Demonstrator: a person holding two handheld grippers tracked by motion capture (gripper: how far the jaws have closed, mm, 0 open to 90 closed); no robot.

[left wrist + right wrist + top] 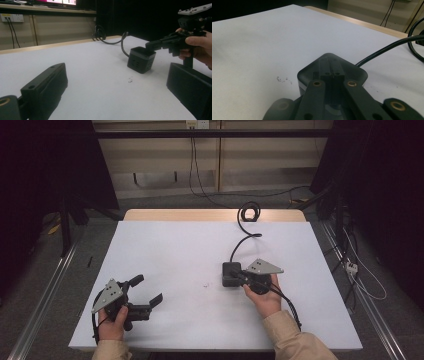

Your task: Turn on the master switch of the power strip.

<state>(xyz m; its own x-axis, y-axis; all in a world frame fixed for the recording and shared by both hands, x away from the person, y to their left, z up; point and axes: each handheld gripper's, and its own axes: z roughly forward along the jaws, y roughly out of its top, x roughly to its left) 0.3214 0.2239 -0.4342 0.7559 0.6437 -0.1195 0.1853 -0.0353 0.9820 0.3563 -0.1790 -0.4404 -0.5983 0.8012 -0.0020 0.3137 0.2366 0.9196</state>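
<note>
A black cube-shaped power block (229, 272) stands right of the table's middle, and its black cable (240, 244) runs toward the far edge. My right gripper (241, 276) is shut, its jaws pressed together with nothing between them. Their tips lie over the top of the block (332, 67) in the right gripper view, where the right gripper (331, 74) points across it. My left gripper (147, 290) rests at the near left, open and empty. From the left gripper (117, 72) I look past its two wide-apart jaws to the block (141, 60) and the right gripper (151, 45) over its top edge.
The cable ends in a coil (248, 212) at the table's far edge. A small dark speck (205, 284) marks the white table top (165, 245) between the grippers. Loose cables and metal rails run along the floor to the right and left of the table.
</note>
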